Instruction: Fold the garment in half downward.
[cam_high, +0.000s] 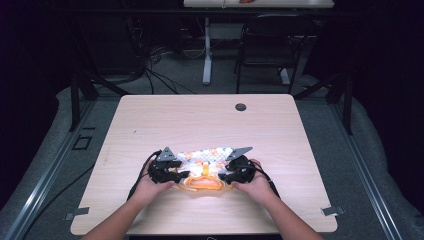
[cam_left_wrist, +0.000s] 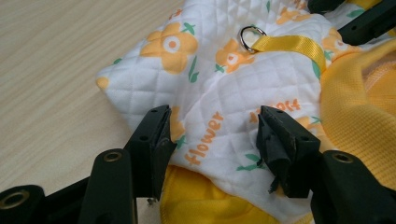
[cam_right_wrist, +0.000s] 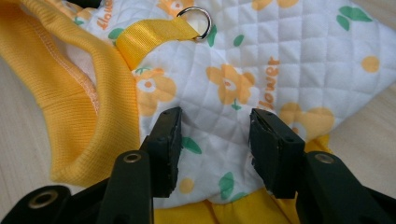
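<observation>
Quilted garment (cam_high: 207, 159) lies flat on table (cam_high: 150, 120).

Reading "flower" in orange letters on the white quilted garment (cam_left_wrist: 224, 93), printed between the orange blossoms, seen in the left gripper view; a second orange word further along, partly hidden behind a jaw, ending in "oft" or the like. Same "flower" print again in the right gripper view, running sideways up the quilted garment (cam_right_wrist: 289, 60)

A black chair (cam_high: 272, 42) stands beyond the wooden table (cam_high: 210, 120), beside a white table leg (cam_high: 207, 50).
</observation>
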